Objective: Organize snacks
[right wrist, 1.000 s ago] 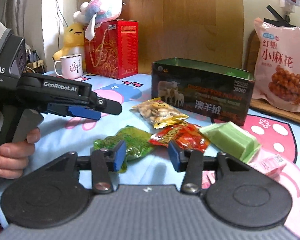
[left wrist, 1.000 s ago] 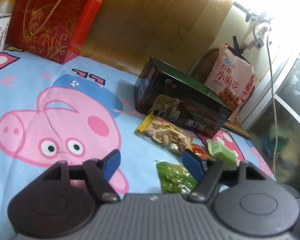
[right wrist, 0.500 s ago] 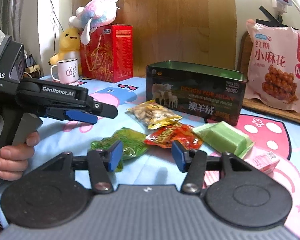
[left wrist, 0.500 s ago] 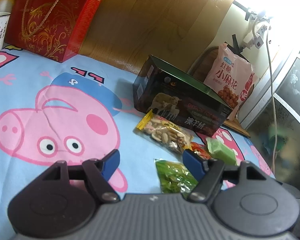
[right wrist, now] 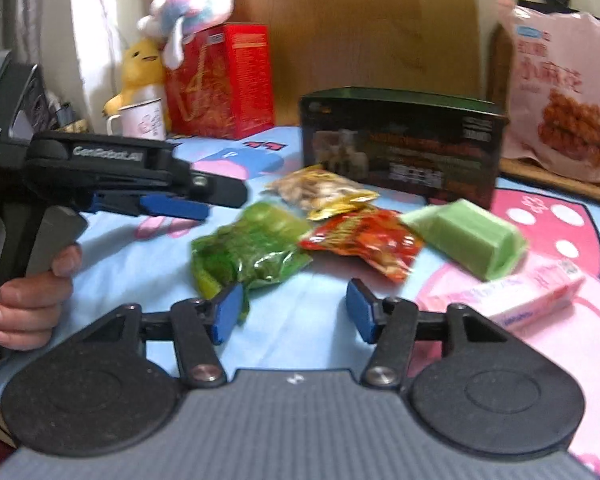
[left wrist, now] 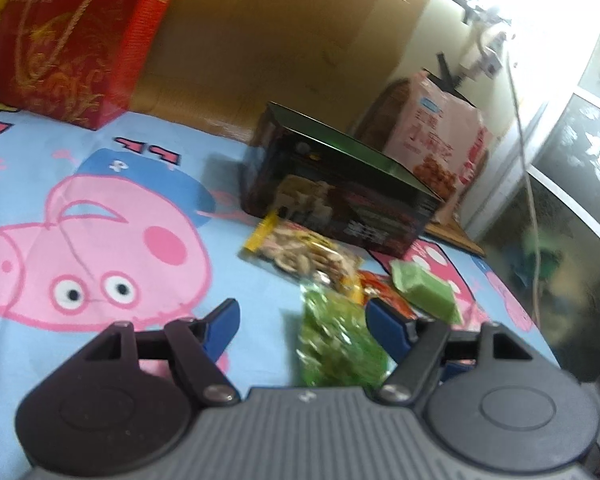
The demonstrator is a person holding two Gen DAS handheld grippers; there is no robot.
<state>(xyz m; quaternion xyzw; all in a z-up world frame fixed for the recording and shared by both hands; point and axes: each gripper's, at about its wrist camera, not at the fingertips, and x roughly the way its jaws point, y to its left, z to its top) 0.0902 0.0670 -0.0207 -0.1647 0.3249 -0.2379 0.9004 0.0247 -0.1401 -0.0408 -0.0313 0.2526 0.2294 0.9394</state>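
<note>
Right gripper, jaws just narrowed yet empty, and left gripper, jaws apart and empty, hover over the green packet lying mid-sheet among loose snacks before the open tin toward the sheet's far edge: pick not begun.

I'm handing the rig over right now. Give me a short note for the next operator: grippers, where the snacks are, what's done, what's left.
Left gripper: jaws open, empty, hovering over the green packet.
Right gripper: jaws open, empty; they have just been closing a little, with nothing between them.
Loose on the sheet in front of the dark box: nut packet, green packet, red packet, green block, pink packet.
Done: nothing visibly sorted yet.
Left: pick up each snack; the open-topped box looks like the likely place for them.
</note>
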